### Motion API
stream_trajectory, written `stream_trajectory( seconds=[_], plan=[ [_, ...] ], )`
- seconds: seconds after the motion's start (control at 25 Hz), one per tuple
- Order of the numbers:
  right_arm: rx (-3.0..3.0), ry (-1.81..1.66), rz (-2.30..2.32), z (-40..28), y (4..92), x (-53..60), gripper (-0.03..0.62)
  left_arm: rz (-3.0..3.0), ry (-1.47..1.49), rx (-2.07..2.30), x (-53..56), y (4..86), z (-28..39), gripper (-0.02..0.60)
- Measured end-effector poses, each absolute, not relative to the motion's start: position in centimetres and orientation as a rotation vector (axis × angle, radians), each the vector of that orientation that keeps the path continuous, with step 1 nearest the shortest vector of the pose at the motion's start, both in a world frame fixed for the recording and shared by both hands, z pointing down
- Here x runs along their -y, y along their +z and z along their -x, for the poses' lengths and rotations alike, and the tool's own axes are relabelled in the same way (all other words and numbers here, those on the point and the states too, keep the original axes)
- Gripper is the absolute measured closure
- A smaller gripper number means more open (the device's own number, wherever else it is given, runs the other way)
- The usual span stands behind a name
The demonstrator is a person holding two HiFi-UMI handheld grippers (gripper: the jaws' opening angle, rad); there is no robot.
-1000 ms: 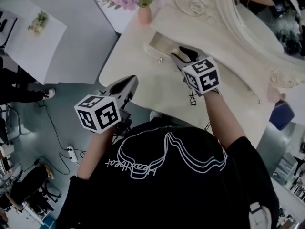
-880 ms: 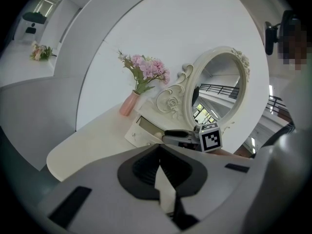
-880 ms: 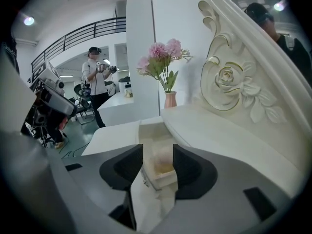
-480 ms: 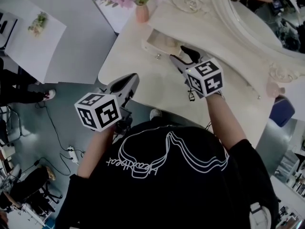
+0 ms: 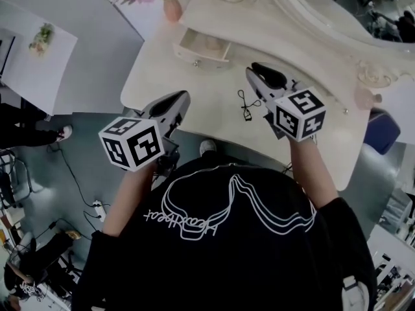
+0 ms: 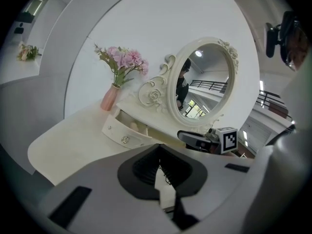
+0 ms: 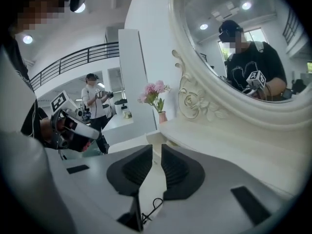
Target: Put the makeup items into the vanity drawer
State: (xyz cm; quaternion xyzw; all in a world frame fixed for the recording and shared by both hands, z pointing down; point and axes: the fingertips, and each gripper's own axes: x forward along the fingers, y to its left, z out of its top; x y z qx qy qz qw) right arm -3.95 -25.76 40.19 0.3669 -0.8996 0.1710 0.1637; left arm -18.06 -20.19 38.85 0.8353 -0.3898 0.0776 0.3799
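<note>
A curved cream vanity surface (image 5: 194,86) fills the middle of the head view, with an oval mirror (image 5: 337,5) in a carved cream frame standing at its far right. At the far left edge, a small drawer (image 5: 202,58) is pulled open; something pale lies inside, too small to identify. Just beyond the drawer stands a pink vase (image 5: 171,8) of pink flowers. The left tongs (image 5: 182,97) are held out over the near edge of the surface, well short of the drawer, tips drawn together and gripping nothing. The right tongs (image 5: 257,70) hang above the middle of the surface; their jaws have just been closing and now stand a narrow slit apart, empty. A black makeup tool (image 5: 245,105) of thin looped wire lies flat on the surface between the two tongs, just beside the right pair and touched by neither
</note>
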Motion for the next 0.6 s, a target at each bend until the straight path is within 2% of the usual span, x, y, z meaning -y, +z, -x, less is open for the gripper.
stream_trajectory(
  seconds=[0.16, 0.6],
  plan=[
    [2.589, 0.507, -1.088, 1.4, 39.3, 23.4, 0.590, -2.159, 0.208, 0.961, 19.2, 38.4, 15.7, 0.575],
    [2.581, 0.569, -0.953, -1.2, 42.0, 17.8, 0.589, -2.151, 0.251, 0.932, 16.8, 39.4, 11.6, 0.575]
  ],
)
